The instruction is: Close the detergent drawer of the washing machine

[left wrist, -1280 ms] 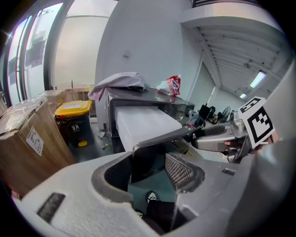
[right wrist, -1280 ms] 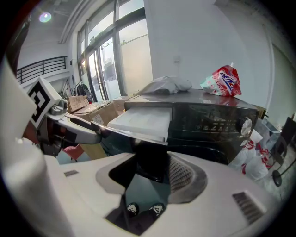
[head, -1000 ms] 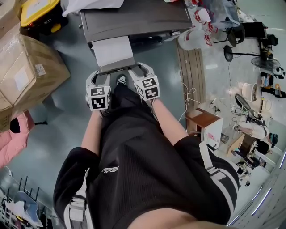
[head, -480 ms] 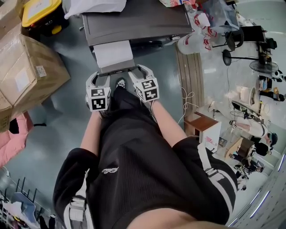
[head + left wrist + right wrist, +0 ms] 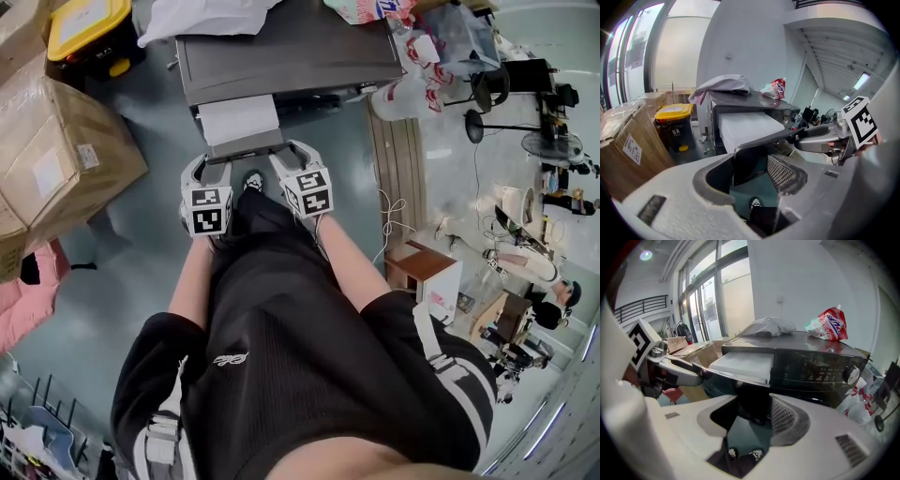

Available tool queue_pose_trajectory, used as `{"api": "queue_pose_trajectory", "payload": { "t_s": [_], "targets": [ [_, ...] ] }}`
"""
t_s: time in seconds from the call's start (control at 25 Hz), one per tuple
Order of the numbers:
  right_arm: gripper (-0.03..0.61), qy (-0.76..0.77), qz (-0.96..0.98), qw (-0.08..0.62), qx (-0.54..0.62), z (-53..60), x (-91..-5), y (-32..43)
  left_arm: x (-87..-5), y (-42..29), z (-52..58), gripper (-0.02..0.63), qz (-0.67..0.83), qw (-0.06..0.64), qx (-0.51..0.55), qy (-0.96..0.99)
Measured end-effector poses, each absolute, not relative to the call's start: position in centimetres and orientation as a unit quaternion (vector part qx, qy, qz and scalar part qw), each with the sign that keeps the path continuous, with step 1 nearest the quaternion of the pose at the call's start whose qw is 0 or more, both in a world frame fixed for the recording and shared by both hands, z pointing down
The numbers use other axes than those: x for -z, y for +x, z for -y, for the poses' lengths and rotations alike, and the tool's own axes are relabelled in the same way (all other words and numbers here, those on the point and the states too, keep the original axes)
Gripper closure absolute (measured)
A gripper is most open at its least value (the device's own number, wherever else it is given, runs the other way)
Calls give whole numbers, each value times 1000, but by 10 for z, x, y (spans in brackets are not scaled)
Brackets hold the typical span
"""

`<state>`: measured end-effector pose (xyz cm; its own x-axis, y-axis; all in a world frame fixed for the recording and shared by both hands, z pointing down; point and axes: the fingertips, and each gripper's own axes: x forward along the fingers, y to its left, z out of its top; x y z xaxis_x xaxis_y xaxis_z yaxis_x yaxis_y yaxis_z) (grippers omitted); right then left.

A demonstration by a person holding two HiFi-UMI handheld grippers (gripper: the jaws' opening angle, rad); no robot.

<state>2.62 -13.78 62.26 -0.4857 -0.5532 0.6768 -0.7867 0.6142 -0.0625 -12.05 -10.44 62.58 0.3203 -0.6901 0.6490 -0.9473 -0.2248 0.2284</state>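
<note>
The dark washing machine (image 5: 291,47) stands ahead of me with its white detergent drawer (image 5: 239,120) partly pulled out. The drawer's dark front panel (image 5: 246,150) lies across the tips of both grippers. My left gripper (image 5: 214,161) meets the panel's left end and my right gripper (image 5: 292,150) its right end. In the left gripper view the panel (image 5: 750,161) fills the gap of the left gripper (image 5: 750,171), whose jaws stand apart. The right gripper view shows the same: the panel (image 5: 752,406) sits before the open right gripper (image 5: 752,418), with the drawer (image 5: 743,364) above it.
A large cardboard box (image 5: 56,159) stands at the left, with a yellow-lidded bin (image 5: 84,28) behind it. A white cloth (image 5: 202,14) and a red-and-white bag (image 5: 370,9) lie on the machine. A wooden pallet (image 5: 403,141) leans at the right. My shoe (image 5: 251,178) is under the drawer.
The drawer sticks out less than a second ago. Both grippers have moved a little toward the machine with its front panel.
</note>
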Motion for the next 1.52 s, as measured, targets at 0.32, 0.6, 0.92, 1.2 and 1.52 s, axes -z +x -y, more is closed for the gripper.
{"api": "queue_pose_trajectory", "payload": {
  "t_s": [0.32, 0.6, 0.92, 1.2, 1.52],
  "targets": [
    [380, 398, 841, 317, -186, 146, -624, 24, -627, -122, 112, 388, 542, 306, -209, 754],
    [380, 398, 840, 319, -187, 151, -624, 22, -628, -125, 117, 388, 541, 306, -210, 755],
    [380, 400, 839, 318, -188, 154, -625, 21, -628, -126, 120, 388, 539, 307, -211, 755],
    [380, 402, 838, 318, -187, 156, -622, 19, -626, -127, 123, 389, 539, 305, -210, 756],
    [380, 401, 839, 320, -182, 161, -623, 17, -628, -129, 126, 388, 539, 308, -212, 755]
  ]
}}
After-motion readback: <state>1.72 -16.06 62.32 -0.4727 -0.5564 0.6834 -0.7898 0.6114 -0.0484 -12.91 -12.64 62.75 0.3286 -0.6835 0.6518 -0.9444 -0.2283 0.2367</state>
